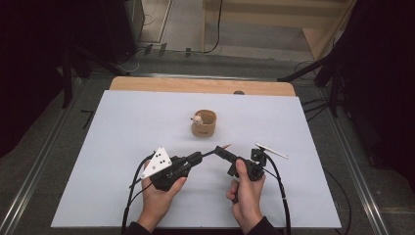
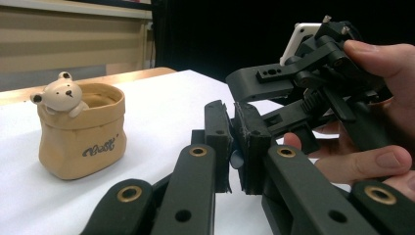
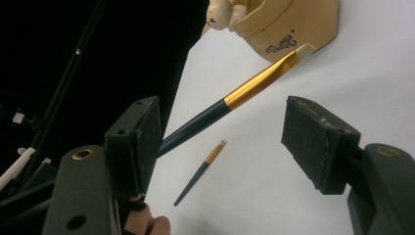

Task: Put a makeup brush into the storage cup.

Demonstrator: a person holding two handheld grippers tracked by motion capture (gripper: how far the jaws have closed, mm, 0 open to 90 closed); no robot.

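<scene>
My left gripper point(image 1: 199, 156), low on the white desk point(image 1: 127, 127), is clamped narrow on the handle end of a dark blue and gold brush point(image 3: 254, 83). The brush runs between the jaws of my right gripper point(image 3: 225, 142), which stand wide, its tip toward the tan bear pot point(image 1: 204, 123) at mid-desk. A second brush point(image 3: 198, 174) lies flat on the desk below.

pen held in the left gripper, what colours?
Dark navy barrel with a gold front section, seen best in the right gripper view: pen.
</scene>
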